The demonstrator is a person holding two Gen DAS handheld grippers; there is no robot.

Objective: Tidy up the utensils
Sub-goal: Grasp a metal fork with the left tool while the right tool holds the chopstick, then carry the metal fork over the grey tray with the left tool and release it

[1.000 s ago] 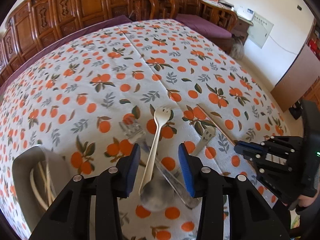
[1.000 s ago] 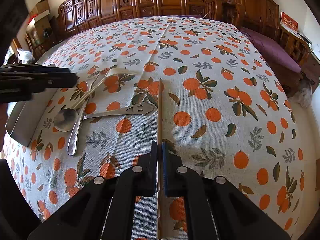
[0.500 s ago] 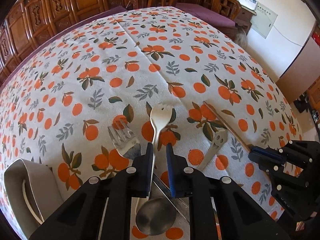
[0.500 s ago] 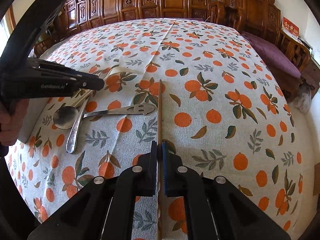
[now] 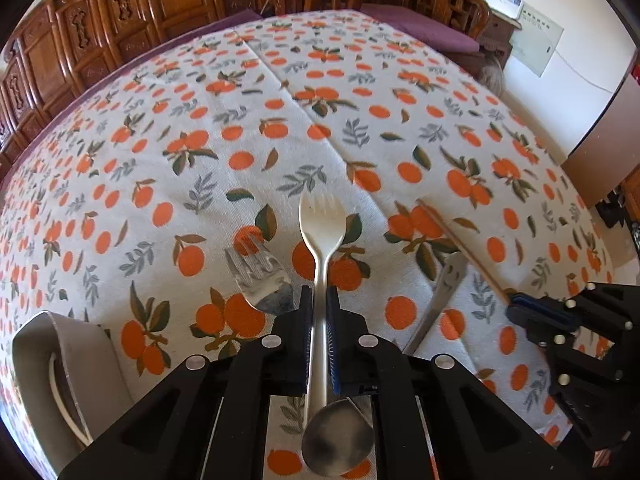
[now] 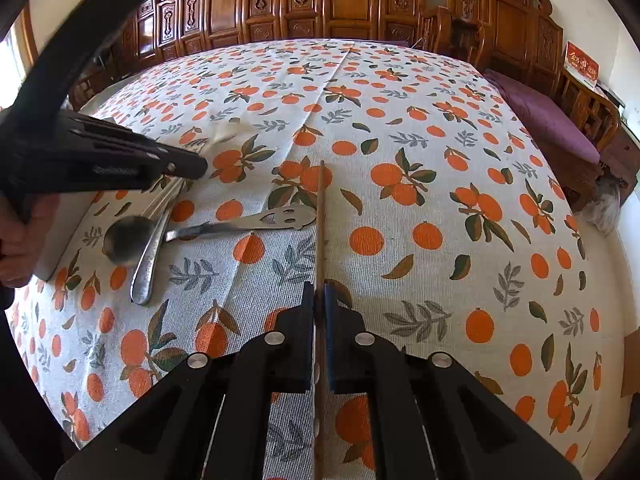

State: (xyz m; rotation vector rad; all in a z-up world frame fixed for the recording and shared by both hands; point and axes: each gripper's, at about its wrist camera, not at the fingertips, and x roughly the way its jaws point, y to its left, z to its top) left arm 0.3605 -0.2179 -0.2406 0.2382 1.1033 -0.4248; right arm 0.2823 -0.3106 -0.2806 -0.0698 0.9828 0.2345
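Left tool (image 5: 319,300) has just clamped on the spork (image 5: 322,232) handle for lifting; right tool (image 6: 319,300) grips the chopstick (image 6: 321,216), both low over the counter (image 6: 400,128)

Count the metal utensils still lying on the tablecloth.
3: spoon and fork crossing under the left tongs, and a smiley-cutout handled piece beside the chopstick. Its head is hidden.
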